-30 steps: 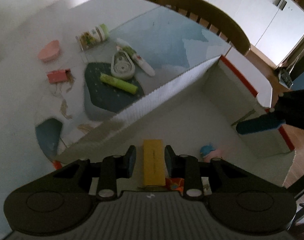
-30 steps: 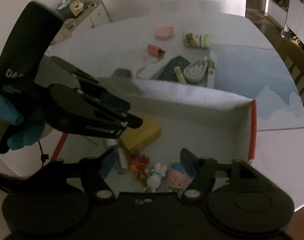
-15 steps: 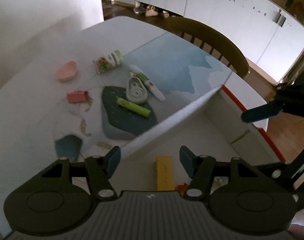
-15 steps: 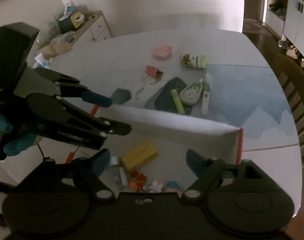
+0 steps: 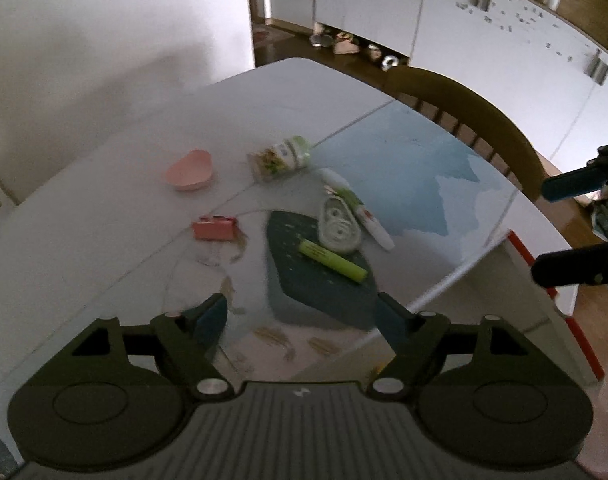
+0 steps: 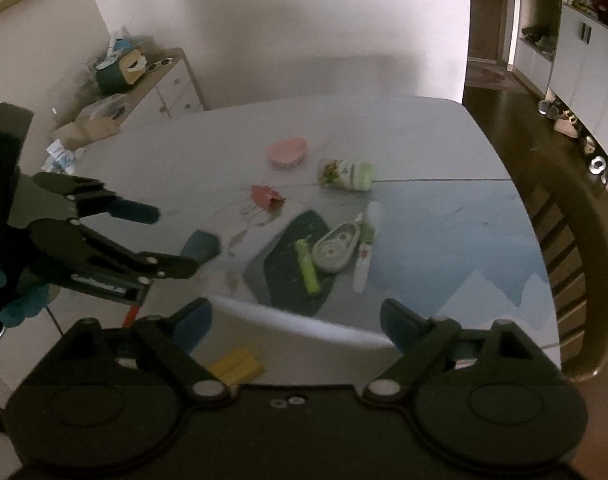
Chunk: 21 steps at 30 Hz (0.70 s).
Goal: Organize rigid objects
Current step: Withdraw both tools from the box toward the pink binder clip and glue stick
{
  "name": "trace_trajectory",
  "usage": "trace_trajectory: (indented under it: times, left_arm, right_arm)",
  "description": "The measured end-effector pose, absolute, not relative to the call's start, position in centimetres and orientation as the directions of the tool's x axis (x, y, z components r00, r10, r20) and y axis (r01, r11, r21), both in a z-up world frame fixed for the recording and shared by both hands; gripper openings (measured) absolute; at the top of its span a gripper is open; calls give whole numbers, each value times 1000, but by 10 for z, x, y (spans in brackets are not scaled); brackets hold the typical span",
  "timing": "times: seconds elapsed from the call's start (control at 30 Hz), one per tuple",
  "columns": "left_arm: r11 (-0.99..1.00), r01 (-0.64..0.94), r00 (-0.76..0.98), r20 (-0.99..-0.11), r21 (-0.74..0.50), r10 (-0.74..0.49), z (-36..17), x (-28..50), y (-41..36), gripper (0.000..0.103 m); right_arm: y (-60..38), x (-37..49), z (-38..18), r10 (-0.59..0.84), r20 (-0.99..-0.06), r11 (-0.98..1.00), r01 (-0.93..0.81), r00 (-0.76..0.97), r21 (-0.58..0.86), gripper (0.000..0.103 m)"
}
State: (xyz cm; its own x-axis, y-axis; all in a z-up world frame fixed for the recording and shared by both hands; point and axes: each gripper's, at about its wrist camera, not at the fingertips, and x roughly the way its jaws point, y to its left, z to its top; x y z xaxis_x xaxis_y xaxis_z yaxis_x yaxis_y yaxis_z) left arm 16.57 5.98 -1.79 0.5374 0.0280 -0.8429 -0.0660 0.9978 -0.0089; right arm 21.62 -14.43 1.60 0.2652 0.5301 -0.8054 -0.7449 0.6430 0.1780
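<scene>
The box (image 5: 520,280) is largely hidden behind the left tool (image 5: 301,316), its near wall motion-blurred. In the right wrist view only a corner of the yellow block (image 6: 235,366) shows. The bottle (image 6: 346,174) label is too small to read.

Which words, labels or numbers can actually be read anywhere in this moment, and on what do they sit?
None can be read.
Small jar lying on the table: printed label, too blurred.
White tube: coloured print, too small.
Left gripper, as the right wrist view shows it: pale lettering on its lower finger, smeared.
Left gripper body: a tiny white mark, not a legible word.
</scene>
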Motion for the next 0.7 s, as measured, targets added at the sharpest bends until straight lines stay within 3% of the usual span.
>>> trace_trajectory:
  times: [0.3,0.47,0.7]
  left_arm:
    - [985,-173,522,-848,0,92,-34,202,91,87]
    - [968,-247,491,-867,-44,86,-53,226,114,98]
    - [956,-293,470,-872,-5,139,-81,258,134,98]
  right_arm:
    - [-130,269,-7,473,-843,662,-734,256,149,91]
    - [-117,295,-24,447,-861,668,-731,241,142,91]
    - [-96,333,-49,404,-885,698,-703,229,137,90]
